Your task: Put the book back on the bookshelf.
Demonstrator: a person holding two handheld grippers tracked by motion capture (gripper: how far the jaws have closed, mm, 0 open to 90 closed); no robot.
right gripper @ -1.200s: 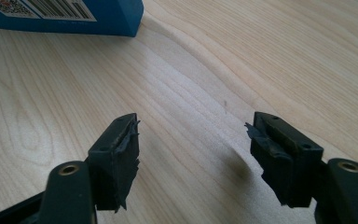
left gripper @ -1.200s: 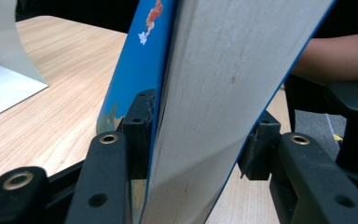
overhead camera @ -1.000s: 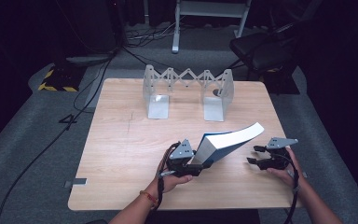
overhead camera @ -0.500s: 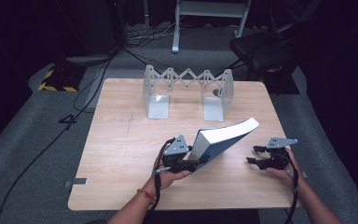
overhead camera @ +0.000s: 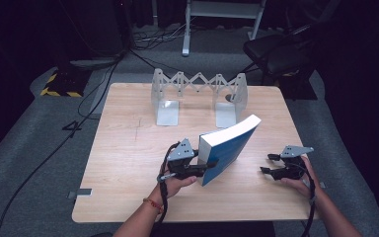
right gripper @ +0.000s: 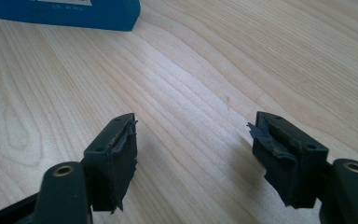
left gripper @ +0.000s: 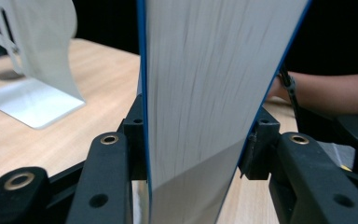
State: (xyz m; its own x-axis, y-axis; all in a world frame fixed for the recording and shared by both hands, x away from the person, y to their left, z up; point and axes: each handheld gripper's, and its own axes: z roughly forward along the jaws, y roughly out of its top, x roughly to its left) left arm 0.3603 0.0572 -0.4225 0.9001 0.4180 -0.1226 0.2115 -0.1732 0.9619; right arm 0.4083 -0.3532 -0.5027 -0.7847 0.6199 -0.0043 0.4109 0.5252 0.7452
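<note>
My left gripper (overhead camera: 205, 167) is clamped on the one book (overhead camera: 227, 146), a thick blue-covered volume with a white page block; in the left gripper view the black jaws press both covers and the pages (left gripper: 205, 102) rise between them, faintly streaked, top edge cut off. The book stands tilted on a lower corner near the middle of the table (overhead camera: 123, 163), leaning up and away toward the right. My right gripper (overhead camera: 270, 164) hovers well apart to the right, nothing between its jaws, which have just been opening; its two pads (right gripper: 121, 154) carry ragged black tape. The pale wood shows long curved grain. Farther back: one expanding bookend rack (overhead camera: 197, 94), two grey metal end plates joined by a zigzag lattice. Floor beyond is dark; cables there hard to make out.
</note>
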